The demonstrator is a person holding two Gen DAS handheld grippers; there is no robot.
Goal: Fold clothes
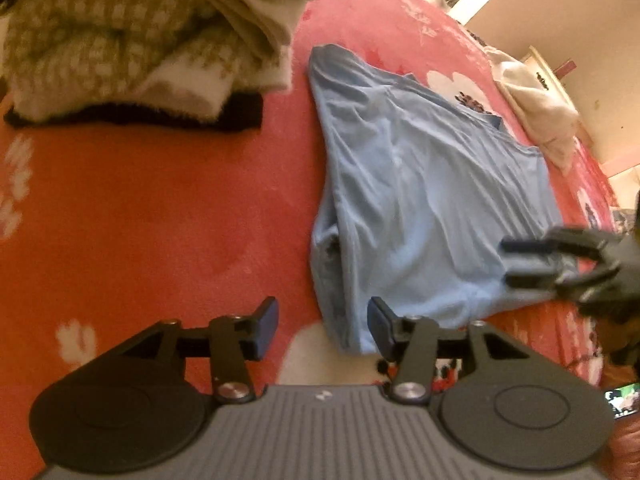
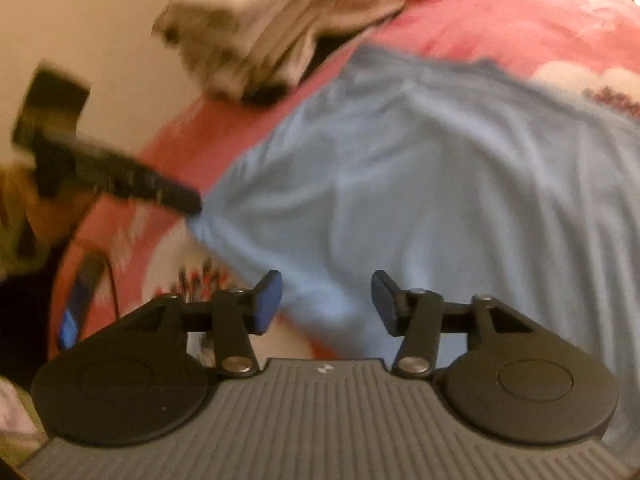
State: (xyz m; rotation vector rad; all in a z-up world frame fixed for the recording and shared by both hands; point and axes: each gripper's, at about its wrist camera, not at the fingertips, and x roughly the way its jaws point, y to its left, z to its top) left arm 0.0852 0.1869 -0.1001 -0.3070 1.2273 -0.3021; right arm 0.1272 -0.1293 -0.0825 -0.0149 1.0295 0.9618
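A light blue garment (image 1: 420,200) lies spread and wrinkled on a red patterned blanket (image 1: 160,208). My left gripper (image 1: 323,326) is open and empty, its jaws just above the garment's near corner. My right gripper (image 1: 516,262) shows at the right of the left wrist view, open, over the garment's near right edge. In the right wrist view my right gripper (image 2: 326,304) is open and empty over the blue garment (image 2: 440,184). The left gripper (image 2: 168,196) shows there as a blurred dark shape at the garment's left corner.
A stack of folded checked and cream clothes (image 1: 132,40) sits at the back left of the blanket, also blurred in the right wrist view (image 2: 280,24). A white garment (image 1: 536,108) lies at the far right edge. A beige wall (image 2: 80,20) borders the bed.
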